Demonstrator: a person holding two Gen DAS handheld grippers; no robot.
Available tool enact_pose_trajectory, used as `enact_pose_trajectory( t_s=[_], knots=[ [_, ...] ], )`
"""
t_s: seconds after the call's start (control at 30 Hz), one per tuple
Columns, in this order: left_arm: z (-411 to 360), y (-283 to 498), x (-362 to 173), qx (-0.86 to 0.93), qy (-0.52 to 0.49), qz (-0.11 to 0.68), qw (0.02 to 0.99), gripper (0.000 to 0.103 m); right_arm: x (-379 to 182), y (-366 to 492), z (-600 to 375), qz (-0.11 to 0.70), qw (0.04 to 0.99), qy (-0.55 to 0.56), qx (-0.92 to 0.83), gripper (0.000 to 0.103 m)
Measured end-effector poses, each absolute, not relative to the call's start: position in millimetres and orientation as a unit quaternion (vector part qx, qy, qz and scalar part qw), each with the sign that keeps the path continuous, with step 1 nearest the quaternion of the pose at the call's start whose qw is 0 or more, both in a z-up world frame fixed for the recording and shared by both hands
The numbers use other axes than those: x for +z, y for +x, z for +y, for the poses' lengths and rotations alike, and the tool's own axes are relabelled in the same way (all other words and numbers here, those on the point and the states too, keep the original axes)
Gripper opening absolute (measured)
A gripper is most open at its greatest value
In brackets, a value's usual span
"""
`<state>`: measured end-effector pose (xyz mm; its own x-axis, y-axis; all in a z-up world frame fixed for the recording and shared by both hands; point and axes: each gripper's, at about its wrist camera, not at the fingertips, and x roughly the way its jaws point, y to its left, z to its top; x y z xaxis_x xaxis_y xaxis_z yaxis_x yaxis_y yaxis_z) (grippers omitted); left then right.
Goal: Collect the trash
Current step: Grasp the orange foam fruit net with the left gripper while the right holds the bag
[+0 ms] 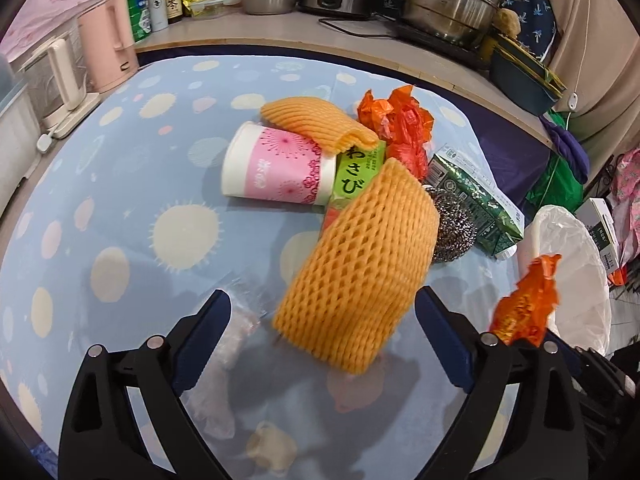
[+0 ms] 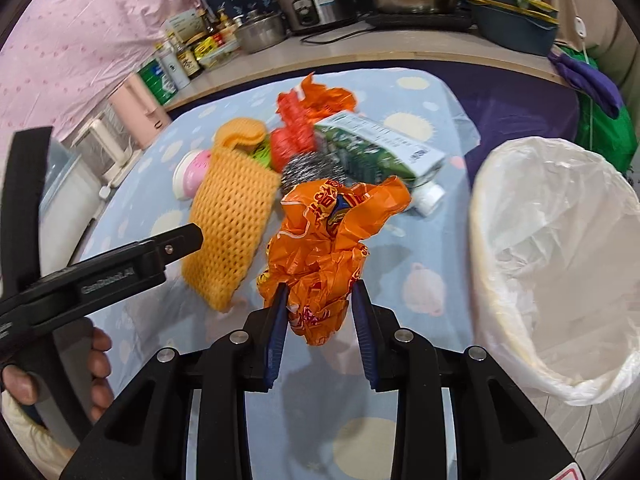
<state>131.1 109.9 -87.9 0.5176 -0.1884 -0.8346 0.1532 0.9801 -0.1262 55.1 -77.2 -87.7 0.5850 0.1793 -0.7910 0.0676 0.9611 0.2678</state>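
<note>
The right gripper (image 2: 320,320) was clamped on a crumpled orange plastic wrapper with red and yellow print (image 2: 328,240), its blue pads pressing the lower folds from both sides while the bulk of the wrapper stood up beyond the fingertips. To its right, near at hand, sat a round bin lined with a white plastic bag (image 2: 560,264), its mouth wide. The left gripper (image 1: 322,328) had its jaws spread wide, with nothing pressed between them; the near end of an orange foam fruit net sleeve (image 1: 360,264) lay between the fingers on the pale blue dotted tablecloth (image 1: 120,220), and whether either pad touched it could not be told. Beyond the sleeve lay the remaining litter in a heap: a white paper cup with a pink floral band (image 1: 276,168) on its side, a second orange foam net (image 1: 316,120) draped over it, a green wasabi packet (image 1: 356,176), a steel wire scourer (image 1: 454,228), a green printed carton (image 1: 476,196) and more crumpled orange-red plastic (image 1: 400,124). A person's hand (image 2: 96,364) held the left gripper's handle at the near left.
</note>
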Motion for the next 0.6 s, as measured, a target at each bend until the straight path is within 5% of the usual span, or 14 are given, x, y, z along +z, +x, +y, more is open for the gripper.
enact_pose_trajectory(
  t_s=[0.27, 0.6],
  knots=[
    [100.8, 144.4, -104.7, -0.121, -0.035, 0.494, 0.860, 0.082, -85.8, 48.0, -101.4, 0.448, 0.881, 0.151, 0.004, 0.030],
    [94.0, 134.9, -106.3, -0.145, -0.039, 0.507, 0.849, 0.033, -88.2, 41.3, -111.7, 0.445, 0.880, 0.163, -0.003, 0.031]
  ],
)
